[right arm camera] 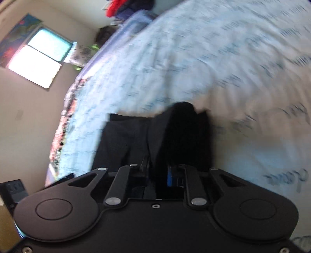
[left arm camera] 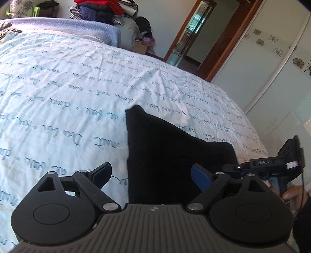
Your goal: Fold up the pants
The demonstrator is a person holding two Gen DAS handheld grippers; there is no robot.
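Nearest in the left wrist view, the left gripper (left arm camera: 151, 175) stands with its jaws wide apart and nothing pressed between them; its blue-padded fingers (left arm camera: 201, 179) flank the near edge of the black pants (left arm camera: 171, 153). The pants lie on the bed (left arm camera: 77, 87), folded into a dark slab whose far corner points away up the sheet. At the right edge of that view the right gripper (left arm camera: 272, 165) shows from the side, its body marked "DAS" in pale letters, held by a hand (left arm camera: 293, 194) in a dark sleeve.

In the right wrist view, which is blurred, the right gripper (right arm camera: 159, 175) has its jaws drawn narrow and clamped on a bunched fold of the pants (right arm camera: 180, 136), which rises dark between the fingers, while the rest of the cloth spreads flat to the left.

The bed wears a pale blue sheet (left arm camera: 58, 77) printed with rows of dark cursive script; the words are too loose to read. Beyond its far edge sits a pile of clothes (left arm camera: 101, 9), red and navy on top. Farther right stand a brown-framed doorway (left arm camera: 196, 37) and a white wardrobe (left arm camera: 272, 58) with a flower border. The right wrist view shows a bright window (right arm camera: 38, 62) in a beige wall.
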